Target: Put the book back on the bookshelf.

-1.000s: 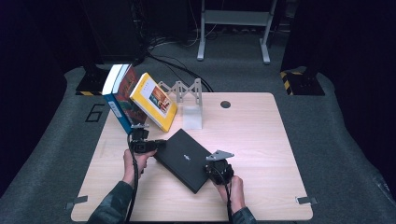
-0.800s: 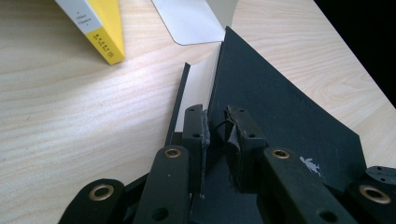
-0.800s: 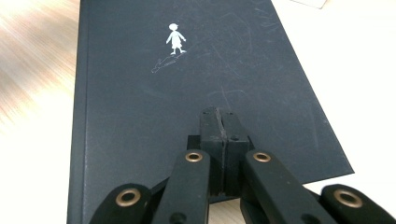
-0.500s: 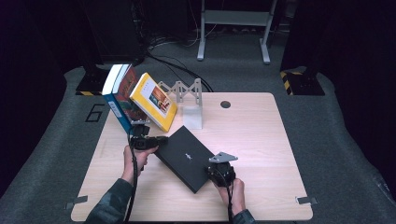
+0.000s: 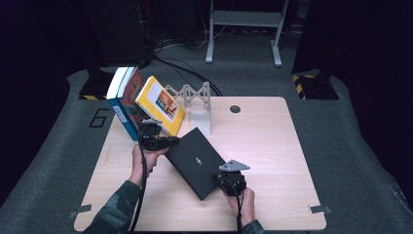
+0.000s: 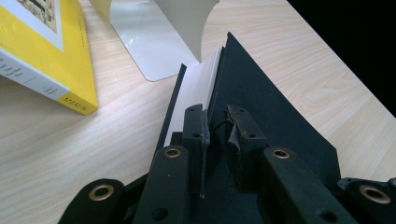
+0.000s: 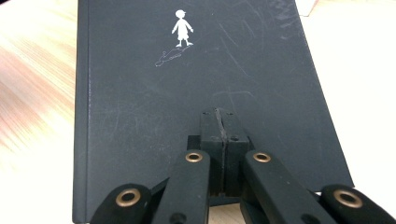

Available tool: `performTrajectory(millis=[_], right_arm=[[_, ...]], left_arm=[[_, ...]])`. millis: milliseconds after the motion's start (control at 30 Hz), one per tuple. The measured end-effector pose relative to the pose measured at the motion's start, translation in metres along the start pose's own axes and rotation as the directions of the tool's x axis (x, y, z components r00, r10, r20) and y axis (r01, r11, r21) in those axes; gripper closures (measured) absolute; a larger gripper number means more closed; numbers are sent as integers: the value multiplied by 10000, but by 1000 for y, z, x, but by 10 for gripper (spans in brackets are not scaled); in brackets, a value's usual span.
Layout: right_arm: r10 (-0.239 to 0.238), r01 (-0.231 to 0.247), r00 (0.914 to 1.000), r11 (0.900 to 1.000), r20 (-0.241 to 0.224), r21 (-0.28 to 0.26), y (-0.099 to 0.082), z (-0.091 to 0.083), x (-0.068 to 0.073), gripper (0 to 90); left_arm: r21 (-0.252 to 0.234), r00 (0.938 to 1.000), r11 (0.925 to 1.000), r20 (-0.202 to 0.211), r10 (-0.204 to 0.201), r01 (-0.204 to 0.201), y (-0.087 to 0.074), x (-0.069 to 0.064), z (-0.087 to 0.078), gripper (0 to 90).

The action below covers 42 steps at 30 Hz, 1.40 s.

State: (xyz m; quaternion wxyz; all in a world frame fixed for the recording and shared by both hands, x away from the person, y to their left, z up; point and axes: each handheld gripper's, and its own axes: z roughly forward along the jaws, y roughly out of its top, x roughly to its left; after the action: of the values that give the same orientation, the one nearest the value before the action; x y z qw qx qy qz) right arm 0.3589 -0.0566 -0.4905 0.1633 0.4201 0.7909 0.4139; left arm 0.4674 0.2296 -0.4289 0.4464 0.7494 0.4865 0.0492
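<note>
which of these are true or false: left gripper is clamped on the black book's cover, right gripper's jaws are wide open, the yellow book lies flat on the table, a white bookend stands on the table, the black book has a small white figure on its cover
1. The left gripper is clamped on the cover of the black book. True: its jaws pinch the cover's edge, lifted off the white pages.
2. The right gripper has its jaws wide open. False: they are shut together, over the black book's near edge.
3. The yellow book lies flat on the table. False: it leans tilted against the other books.
4. A white bookend stands on the table. True.
5. The black book's cover bears a small white figure. True.
</note>
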Motion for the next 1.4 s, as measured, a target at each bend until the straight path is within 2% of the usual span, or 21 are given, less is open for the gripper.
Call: performTrajectory(millis=[333, 567, 633, 733, 867, 1067, 1100, 1133, 1167, 1200, 1300, 1333, 1400], right_arm=[[115, -116, 9999, 9998, -82, -139, 2, 3, -1, 900], [86, -87, 9999, 9999, -112, -93, 4, 4, -1, 900], [179, -181, 9997, 9998, -193, -87, 4, 5, -1, 900], [145, -147, 9998, 9998, -132, -160, 5, 6, -2, 900], [187, -189, 9996, 9998, -197, -110, 8, 8, -2, 900], [235, -240, 9995, 9995, -229, -215, 9, 11, -2, 900], [109, -112, 9997, 9998, -219, -150, 10, 11, -3, 900], [213, -216, 9996, 9997, -203, -137, 11, 11, -2, 900], [108, -110, 9998, 9998, -191, -155, 11, 12, -2, 900], [233, -237, 9995, 9995, -199, -193, 11, 13, -2, 900], [218, -225, 9995, 9994, -249, -269, 12, 14, -2, 900], [188, -194, 9995, 9994, -235, -288, 12, 15, -2, 900], [285, -291, 9994, 9992, -211, -292, 12, 16, -2, 900]], left_arm=[[18, 9998, 9998, -73, 181, -181, 4, 0, -2, 782], [-179, 9998, 9997, 149, 157, -154, 10, -4, -5, 782], [-154, 9992, 9991, 26, 389, -389, 13, -8, -6, 782], [-261, 9991, 9989, 161, 395, -391, 16, -10, -9, 783], [-258, 9969, 9965, -78, 788, -790, 22, -16, -11, 785], [-331, 9965, 9960, -66, 827, -829, 25, -19, -15, 785], [-388, 9965, 9958, -60, 828, -830, 26, -20, -15, 785], [-392, 9958, 9950, -89, 915, -918, 27, -21, -16, 785], [-466, 9941, 9931, -211, 1068, -1077, 28, -24, -16, 785], [-485, 9935, 9925, -210, 1117, -1126, 29, -26, -17, 784], [-477, 9926, 9915, -184, 1200, -1207, 31, -28, -19, 785], [-433, 9882, 9878, -382, 1482, -1498, 32, -31, -19, 785], [-496, 9881, 9873, -368, 1492, -1509, 34, -32, -20, 785]])
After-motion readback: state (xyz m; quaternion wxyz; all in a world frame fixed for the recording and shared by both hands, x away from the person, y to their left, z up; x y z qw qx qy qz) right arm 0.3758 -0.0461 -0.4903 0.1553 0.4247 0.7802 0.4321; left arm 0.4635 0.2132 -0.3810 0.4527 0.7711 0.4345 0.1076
